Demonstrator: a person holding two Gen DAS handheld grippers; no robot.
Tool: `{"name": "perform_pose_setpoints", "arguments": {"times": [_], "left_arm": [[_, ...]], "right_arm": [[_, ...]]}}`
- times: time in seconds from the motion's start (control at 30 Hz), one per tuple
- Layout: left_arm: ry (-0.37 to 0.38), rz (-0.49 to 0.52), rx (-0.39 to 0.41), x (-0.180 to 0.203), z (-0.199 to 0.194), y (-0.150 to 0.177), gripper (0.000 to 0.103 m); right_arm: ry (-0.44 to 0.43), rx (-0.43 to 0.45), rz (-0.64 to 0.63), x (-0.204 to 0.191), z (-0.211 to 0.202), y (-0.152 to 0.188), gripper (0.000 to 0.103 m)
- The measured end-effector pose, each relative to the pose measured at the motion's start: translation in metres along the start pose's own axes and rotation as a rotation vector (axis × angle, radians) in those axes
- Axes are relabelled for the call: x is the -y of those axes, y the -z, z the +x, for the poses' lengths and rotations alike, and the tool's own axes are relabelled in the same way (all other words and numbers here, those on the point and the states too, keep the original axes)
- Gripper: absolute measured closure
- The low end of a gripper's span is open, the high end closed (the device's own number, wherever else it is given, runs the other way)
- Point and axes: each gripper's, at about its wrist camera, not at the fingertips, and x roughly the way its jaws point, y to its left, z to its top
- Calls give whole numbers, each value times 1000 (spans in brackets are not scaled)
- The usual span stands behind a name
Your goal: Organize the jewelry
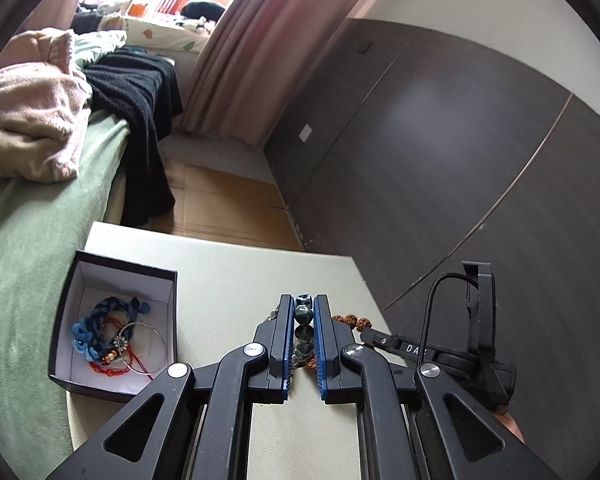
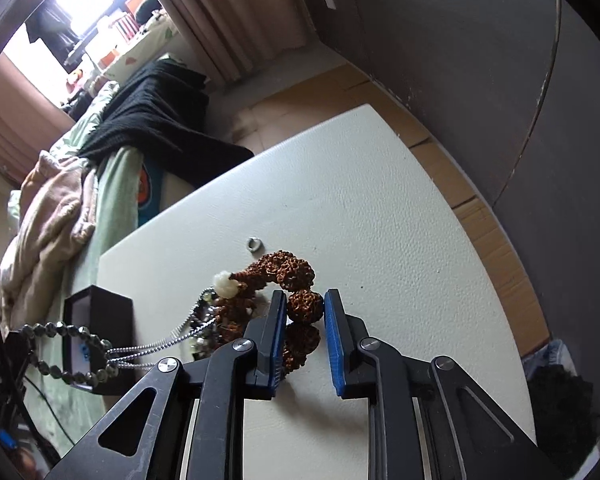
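Left wrist view: your left gripper (image 1: 304, 304) is pinched narrow on the dark bead bracelet (image 1: 303, 314) above the table (image 1: 228, 280); the jewelry box (image 1: 112, 320) sits by its left edge.

Right wrist view: your right gripper (image 2: 304, 300) clamps the brown seed bracelet (image 2: 305, 306) mid-table, near a small ring (image 2: 254, 244).

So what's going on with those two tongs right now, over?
Left tongs shut on dark bead bracelet. Right tongs around brown seed bracelet, one bead between the pads. Box open, already holding bracelets. Silver chain tangled between both pieces.
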Motion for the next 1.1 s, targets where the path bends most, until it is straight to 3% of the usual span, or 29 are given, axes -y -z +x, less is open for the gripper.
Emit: {"name": "perform_pose_setpoints", "arguments": {"times": [0.1, 0.53, 0.73, 0.8, 1.1], "left_arm": [[33, -33, 0, 0, -11, -3, 94], [-47, 19, 91, 17, -57, -24, 94], [-97, 4, 60, 15, -57, -35, 94], [-130, 2, 69, 8, -54, -36, 94], [-153, -120, 19, -49, -28, -19, 94]], "right_arm": [[-15, 23, -11, -6, -10, 4, 83], [-144, 149, -22, -26, -54, 7, 83], [-240, 191, -51, -44, -67, 11, 83], [-270, 201, -66, -50, -69, 13, 83], [-329, 202, -105, -72, -61, 26, 83]]}}
